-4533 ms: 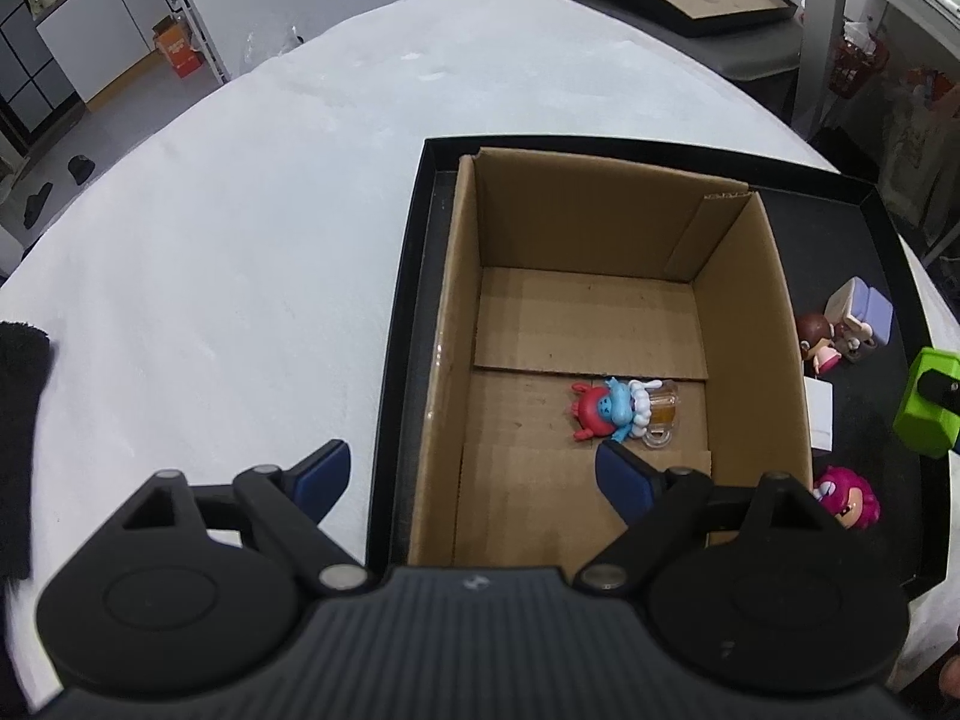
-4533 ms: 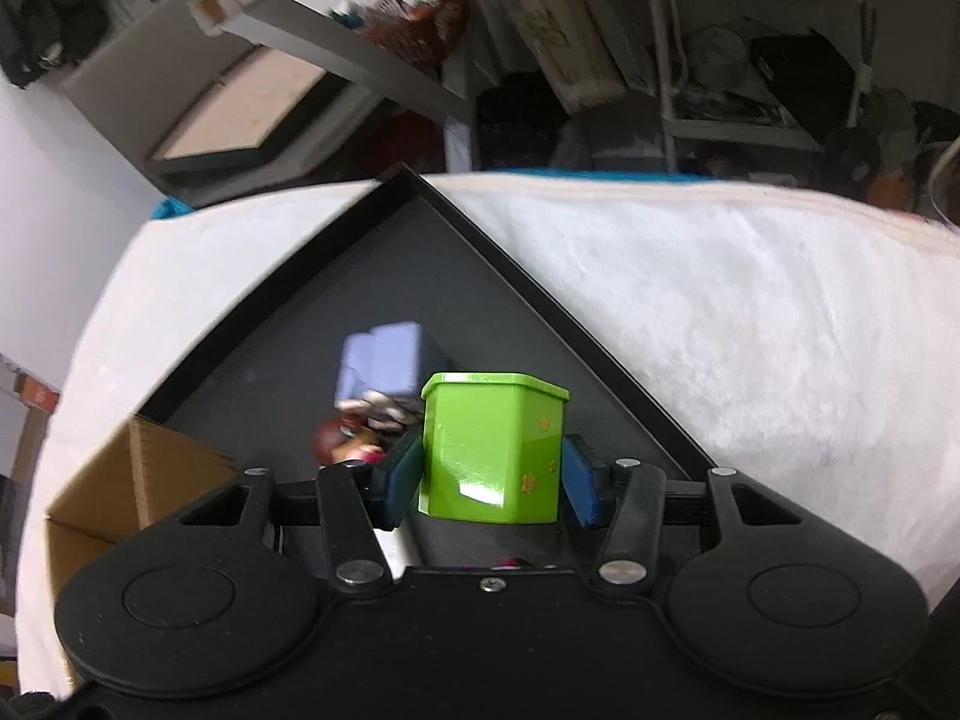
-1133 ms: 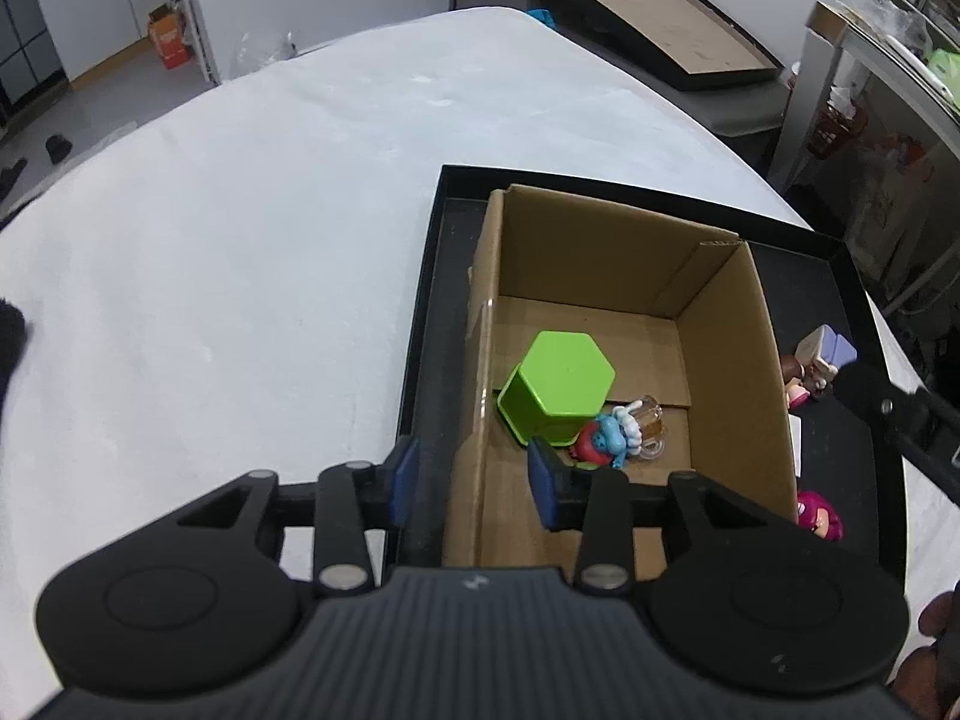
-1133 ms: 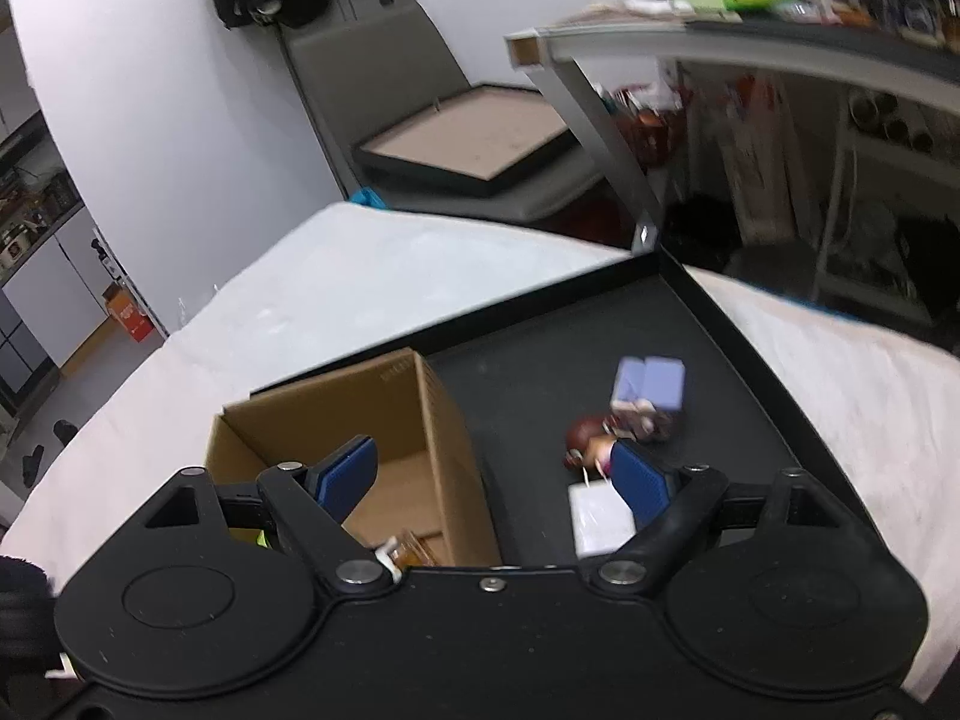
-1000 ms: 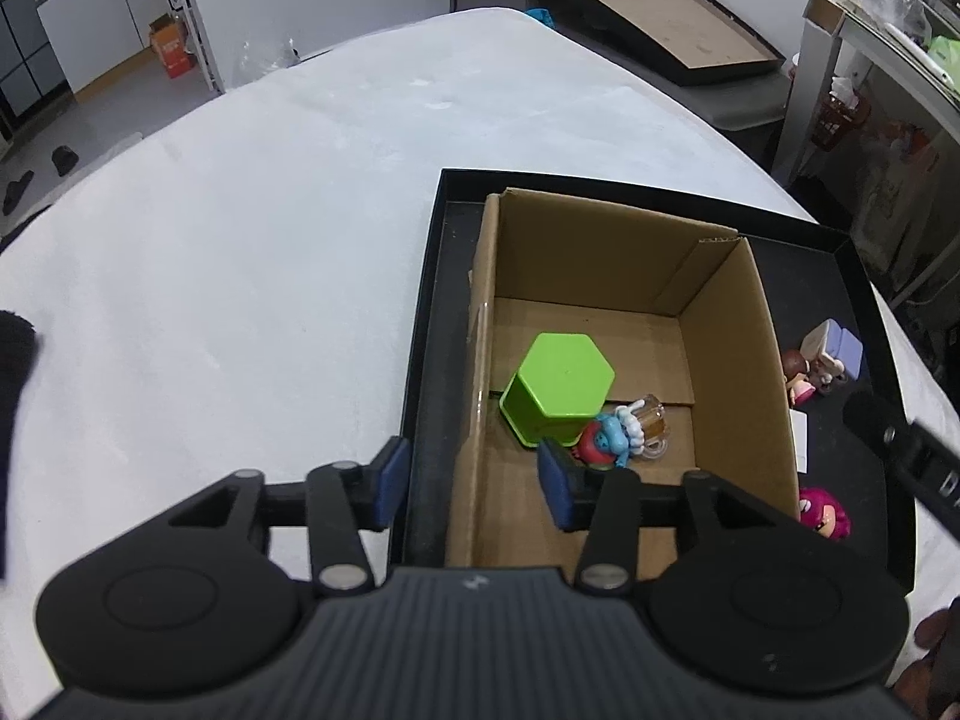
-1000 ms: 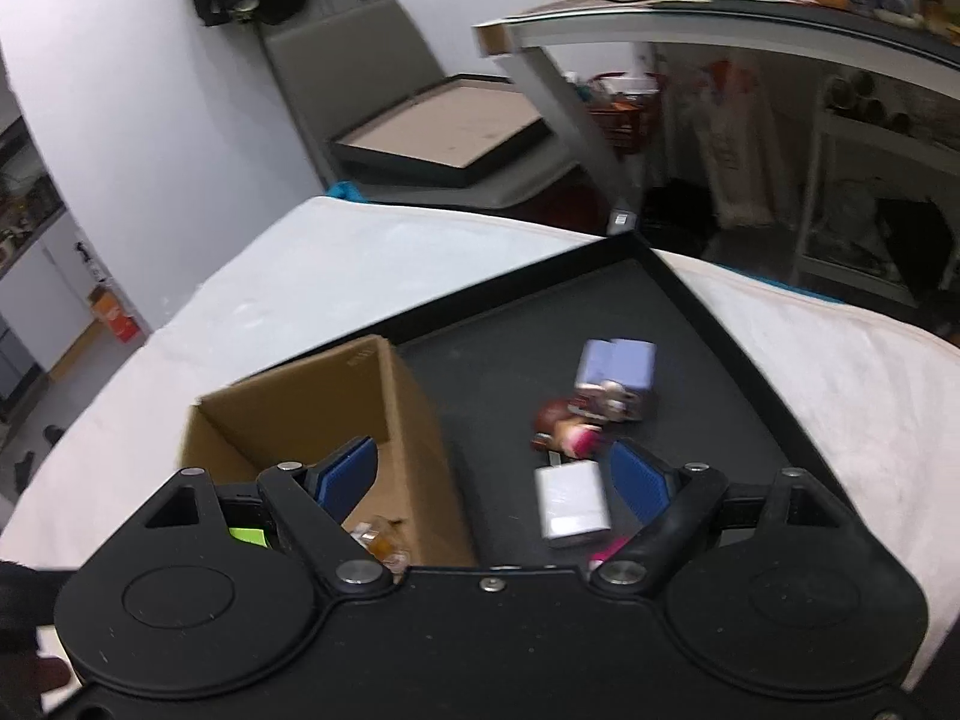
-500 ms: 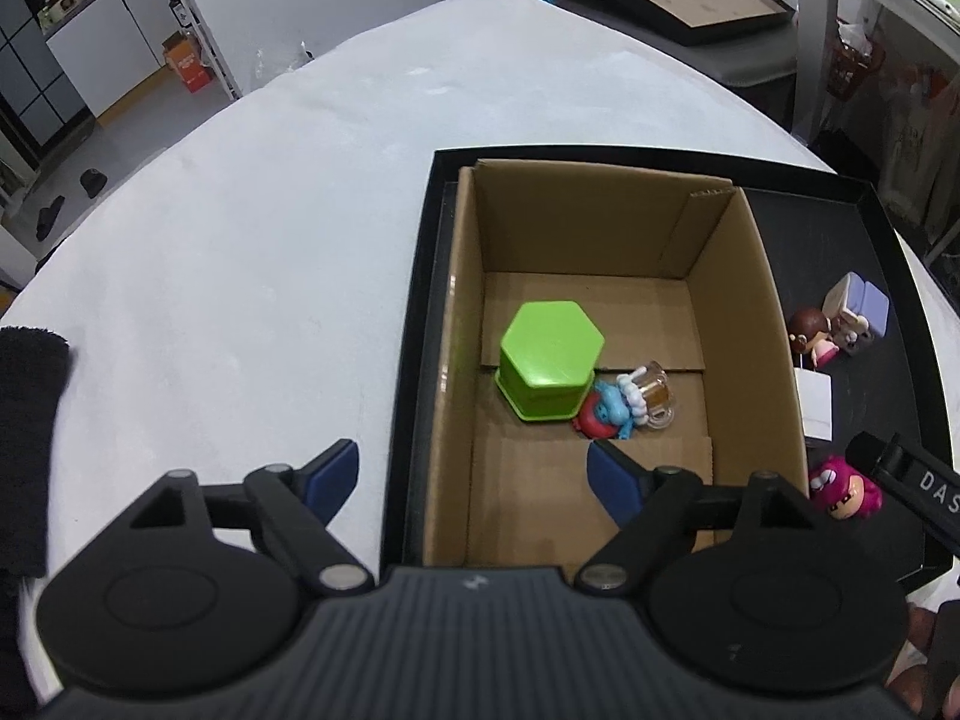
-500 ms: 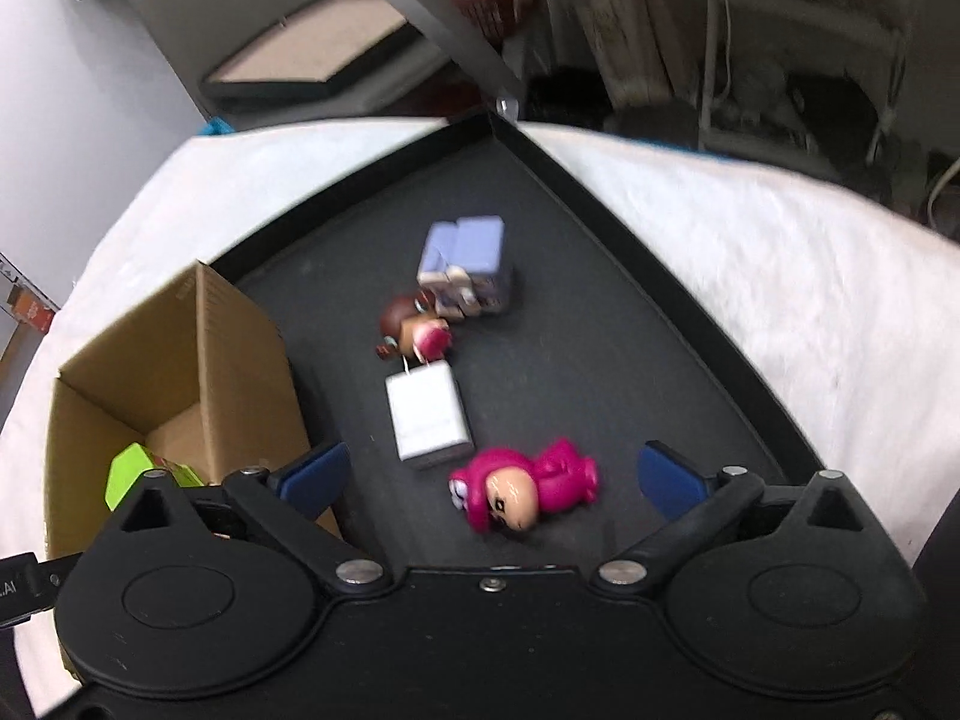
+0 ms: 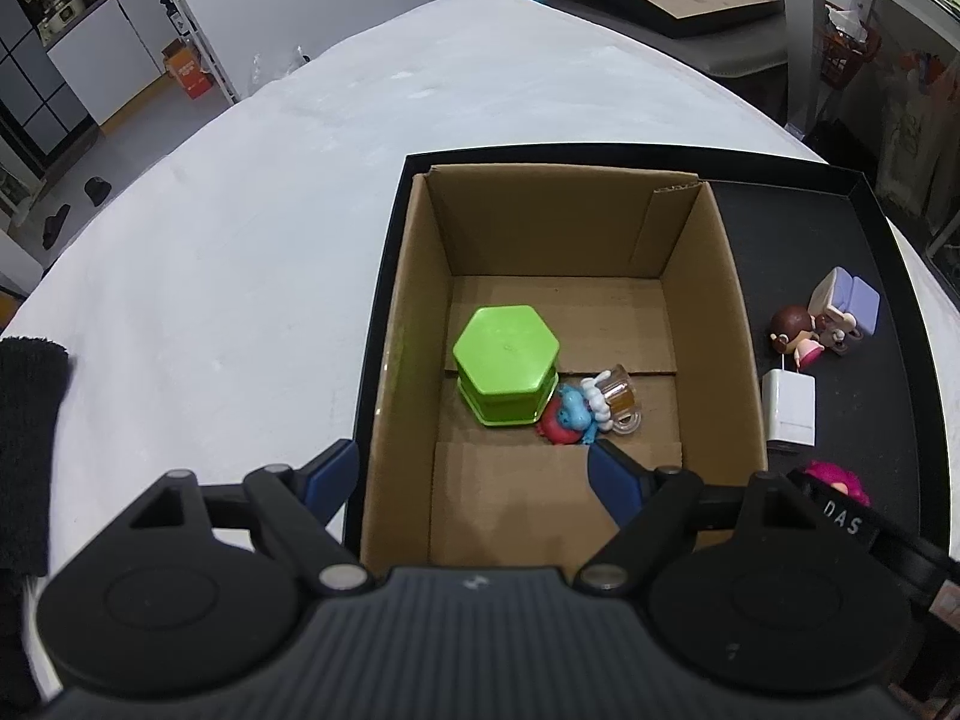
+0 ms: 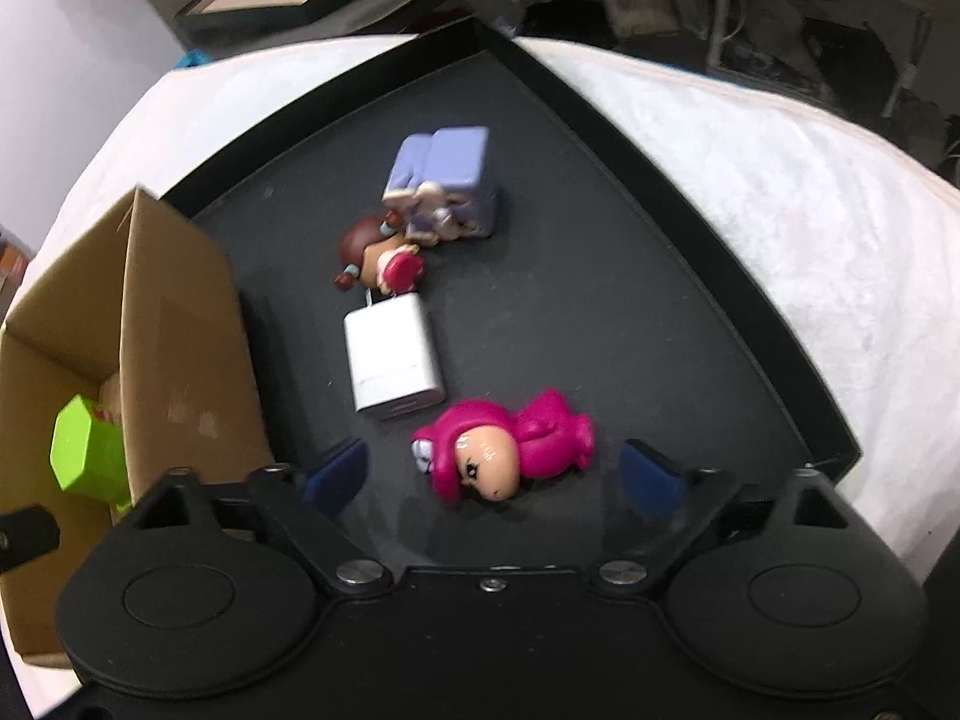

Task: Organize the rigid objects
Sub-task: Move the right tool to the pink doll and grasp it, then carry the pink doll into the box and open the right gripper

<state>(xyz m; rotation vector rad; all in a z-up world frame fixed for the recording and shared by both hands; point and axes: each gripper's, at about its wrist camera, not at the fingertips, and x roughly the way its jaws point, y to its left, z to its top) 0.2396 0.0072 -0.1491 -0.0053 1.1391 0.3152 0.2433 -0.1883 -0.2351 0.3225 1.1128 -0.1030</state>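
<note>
An open cardboard box point(image 9: 714, 276) stands in a black tray point(image 9: 888, 396). Inside it lie a green hexagonal container point(image 9: 505, 363), a red and blue figure point(image 9: 567, 417) and a small clear mug point(image 9: 621, 402). My left gripper point(image 9: 474, 474) is open and empty over the box's near left wall. My right gripper point(image 10: 495, 474) is open, its fingers on either side of a pink figure point(image 10: 504, 450) lying on the tray point(image 10: 600, 300). Beyond lie a white charger point(image 10: 393, 360), a brown-haired doll point(image 10: 381, 255) and a lilac block figure point(image 10: 444, 183).
The tray sits on a white cloth-covered table point(image 9: 240, 276). A black cloth point(image 9: 27, 450) lies at the table's left edge. Shelves and clutter point(image 10: 780, 0) stand beyond the table. The box point(image 10: 174, 360) with the green container point(image 10: 87, 450) is left of my right gripper.
The green container went from my right gripper into the box. My right gripper then swung down over the tray to the pink figure. My left gripper opened and drew back a little.
</note>
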